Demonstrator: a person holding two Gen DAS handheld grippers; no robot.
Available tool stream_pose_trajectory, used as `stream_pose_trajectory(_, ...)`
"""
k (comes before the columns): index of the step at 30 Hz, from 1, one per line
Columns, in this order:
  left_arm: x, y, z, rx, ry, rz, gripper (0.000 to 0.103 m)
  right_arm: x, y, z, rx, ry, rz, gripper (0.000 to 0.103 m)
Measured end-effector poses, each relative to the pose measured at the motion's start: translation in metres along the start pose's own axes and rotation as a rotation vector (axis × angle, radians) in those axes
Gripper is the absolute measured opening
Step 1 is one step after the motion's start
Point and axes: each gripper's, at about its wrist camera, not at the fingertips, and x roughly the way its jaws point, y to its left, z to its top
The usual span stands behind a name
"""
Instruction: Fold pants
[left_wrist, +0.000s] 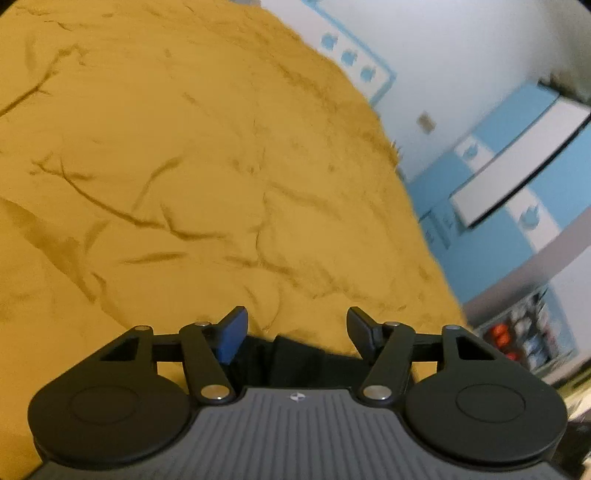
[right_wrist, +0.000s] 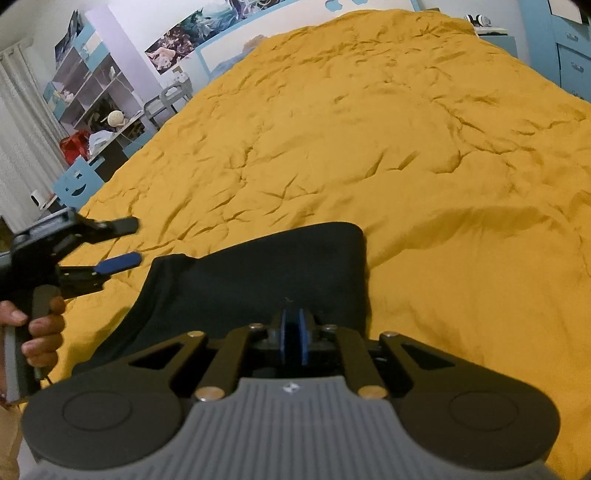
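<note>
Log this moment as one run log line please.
task: fold pants | left gripper: jaws open, empty | right gripper: jaws shut on pants | surface: yellow bedspread

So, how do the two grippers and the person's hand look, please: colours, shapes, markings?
Both grippers share one design: a grey ribbed body with a small white emblem, two round black discs at the sides, and black linkage arms with silver pivot pins. The left gripper and the right gripper have black fingers faced with blue pads. The left hand is bare; no sleeve or cable is clearly visible.
</note>
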Motion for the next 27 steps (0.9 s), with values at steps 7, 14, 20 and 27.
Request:
stream_pose_trajectory(7,0.009,-0.011,-0.019,0.126,0.007,0.022,0.04,0.002,-0.005,0.0,0.007,0.006,0.013,0.004)
stream_pose_trajectory(14,0.009,-0.014,-0.023,0.238,0.034,0.123,0.014,0.006,-0.004,0.0,0.004,0.018,0.01,0.0)
stream_pose_trajectory(20,0.002,0.007,-0.028,0.137,0.035,0.131,0.027,0.003,-0.003,-0.005,0.002,0.031,-0.009,0.0)
stream_pose_trajectory(27,-0.045,-0.014,-0.027,0.192,-0.008,0.201,0.029,-0.034,0.018,-0.017,-0.11,-0.016,-0.072,0.007)
